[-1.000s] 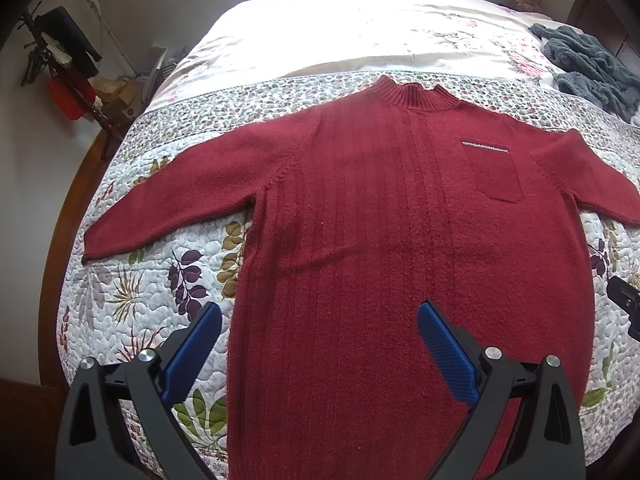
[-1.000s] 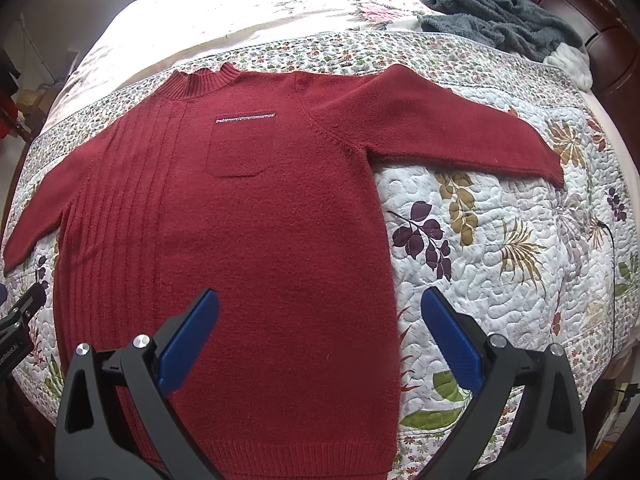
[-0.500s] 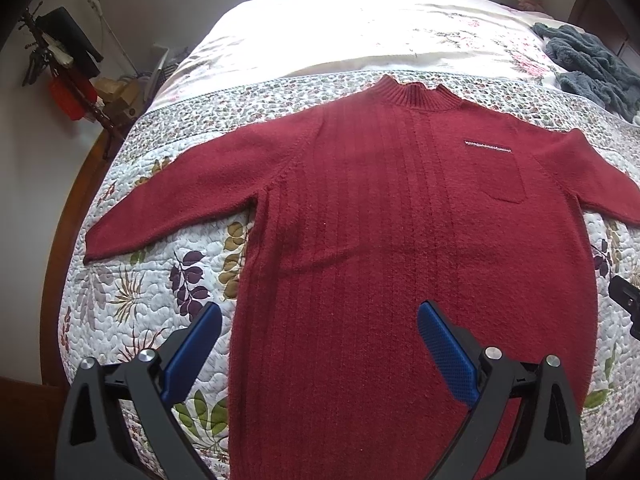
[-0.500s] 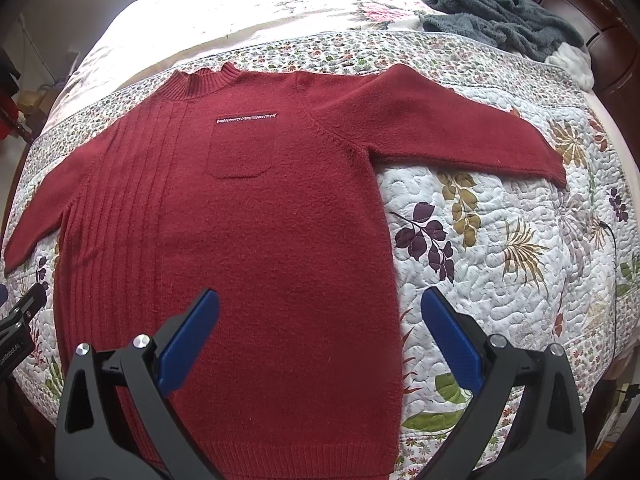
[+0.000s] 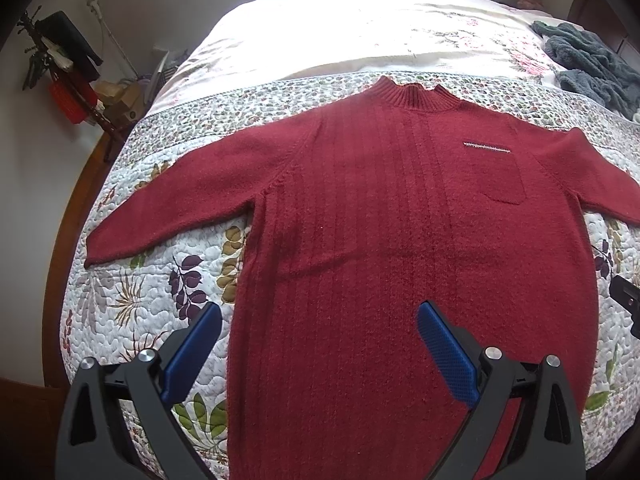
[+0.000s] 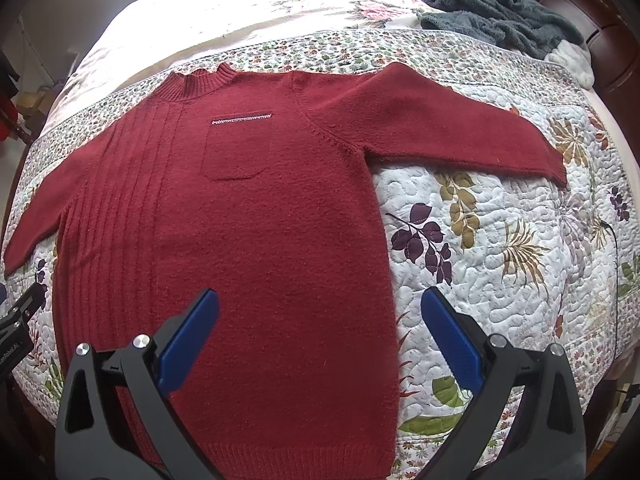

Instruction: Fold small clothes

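Since a second ago almost nothing has moved: both views have drifted very slightly, and the sweater lies just as it did.

The left gripper [image 5: 318,350] hovers with its blue-padded jaws spread wide and empty. The right gripper [image 6: 320,338] hovers likewise, jaws wide apart, holding nothing.

Under both sets of jaws is a bed covered by a quilt [image 6: 500,240] printed with leaves and flowers. Beyond it lies a pale floral sheet [image 5: 360,24]. Far to the left of the left jaws, a coat stand [image 5: 60,52] stands against the wall.

A crumpled grey garment [image 6: 500,4] lies on the bed's far right corner, well apart from the jaws. Nothing lies between the jaws and the sweater.

The dark red sweater [image 5: 400,240] lies flat, face up, collar away from the jaws, sleeves spread outward. Its left side edge runs between the left jaws; its right side edge and hem run between the right jaws. A chest pocket [image 6: 236,148] lies ahead of the right jaws.
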`<state>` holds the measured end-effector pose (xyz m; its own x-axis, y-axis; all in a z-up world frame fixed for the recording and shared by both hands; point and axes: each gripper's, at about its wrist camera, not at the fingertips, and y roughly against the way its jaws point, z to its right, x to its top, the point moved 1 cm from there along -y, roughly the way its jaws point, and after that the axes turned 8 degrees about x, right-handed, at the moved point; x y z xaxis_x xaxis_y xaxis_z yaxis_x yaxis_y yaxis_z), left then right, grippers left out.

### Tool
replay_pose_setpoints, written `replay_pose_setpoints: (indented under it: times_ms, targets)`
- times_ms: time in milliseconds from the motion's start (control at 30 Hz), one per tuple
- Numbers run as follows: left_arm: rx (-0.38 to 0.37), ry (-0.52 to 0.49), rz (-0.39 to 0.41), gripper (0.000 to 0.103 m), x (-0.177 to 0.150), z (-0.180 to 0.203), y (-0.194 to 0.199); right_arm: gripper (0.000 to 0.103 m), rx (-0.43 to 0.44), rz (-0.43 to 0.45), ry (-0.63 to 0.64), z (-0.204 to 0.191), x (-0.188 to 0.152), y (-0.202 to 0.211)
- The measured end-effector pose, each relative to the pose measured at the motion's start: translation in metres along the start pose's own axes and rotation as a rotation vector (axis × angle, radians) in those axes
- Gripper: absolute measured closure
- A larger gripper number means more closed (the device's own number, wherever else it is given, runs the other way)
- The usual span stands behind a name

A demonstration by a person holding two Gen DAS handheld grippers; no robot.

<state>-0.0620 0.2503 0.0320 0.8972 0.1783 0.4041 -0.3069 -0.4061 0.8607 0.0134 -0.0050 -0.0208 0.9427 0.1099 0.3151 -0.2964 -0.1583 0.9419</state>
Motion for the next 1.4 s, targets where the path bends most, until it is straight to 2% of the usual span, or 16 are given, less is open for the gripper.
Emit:
replay_pose_setpoints:
  times_ms: [200, 333, 433, 567, 633, 700, 833, 900, 1067, 1167, 1200, 1233, 1300, 1367, 1400]
  targets:
    - [0.008, -0.015, 0.007, 0.005, 0.006, 0.013, 0.000, 0.003, 0.006, 0.005, -0.013, 0.011, 0.005, -0.001]
    - [-0.017, -0.032, 0.013, 0.005, 0.021, 0.034, -0.003, 0.003, 0.037, 0.019, -0.052, 0.045, 0.015, -0.004]
    - [-0.059, -0.025, 0.044, 0.005, 0.042, 0.055, -0.001, 0.003, 0.047, 0.032, -0.143, 0.100, 0.032, -0.002]
    - [-0.081, -0.025, 0.099, 0.005, 0.073, 0.091, 0.005, 0.003, -0.009, 0.085, -0.249, 0.197, 0.062, 0.008]
    - [-0.102, -0.023, 0.116, 0.004, 0.088, 0.111, 0.007, 0.003, -0.045, 0.083, -0.289, 0.253, 0.080, 0.007]
    - [-0.113, -0.031, 0.131, 0.004, 0.099, 0.133, 0.009, 0.003, -0.042, 0.058, -0.327, 0.299, 0.094, 0.000]
    - [-0.125, -0.045, 0.129, 0.004, 0.110, 0.165, 0.011, 0.003, 0.029, -0.003, -0.425, 0.367, 0.107, -0.024]
    - [-0.130, -0.049, 0.127, 0.004, 0.111, 0.179, 0.012, 0.004, 0.093, -0.034, -0.503, 0.397, 0.109, -0.041]
    - [-0.124, -0.063, 0.114, 0.004, 0.110, 0.198, 0.010, 0.004, 0.170, -0.085, -0.623, 0.432, 0.106, -0.074]
    - [-0.108, -0.071, 0.109, 0.004, 0.110, 0.207, 0.007, 0.014, 0.228, -0.093, -0.680, 0.444, 0.108, -0.088]
    - [-0.106, -0.071, 0.107, 0.004, 0.109, 0.208, 0.006, 0.026, 0.241, -0.095, -0.691, 0.446, 0.109, -0.092]
    - [-0.103, -0.071, 0.103, 0.004, 0.109, 0.208, 0.005, 0.032, 0.266, -0.101, -0.707, 0.448, 0.111, -0.097]
    - [-0.099, -0.068, 0.099, 0.004, 0.109, 0.210, 0.003, 0.033, 0.286, -0.096, -0.734, 0.454, 0.113, -0.101]
    - [-0.097, -0.066, 0.097, 0.004, 0.108, 0.210, 0.002, 0.041, 0.288, -0.077, -0.758, 0.462, 0.114, -0.099]
    - [-0.096, -0.065, 0.096, 0.004, 0.108, 0.210, 0.002, 0.055, 0.282, -0.063, -0.759, 0.464, 0.115, -0.097]
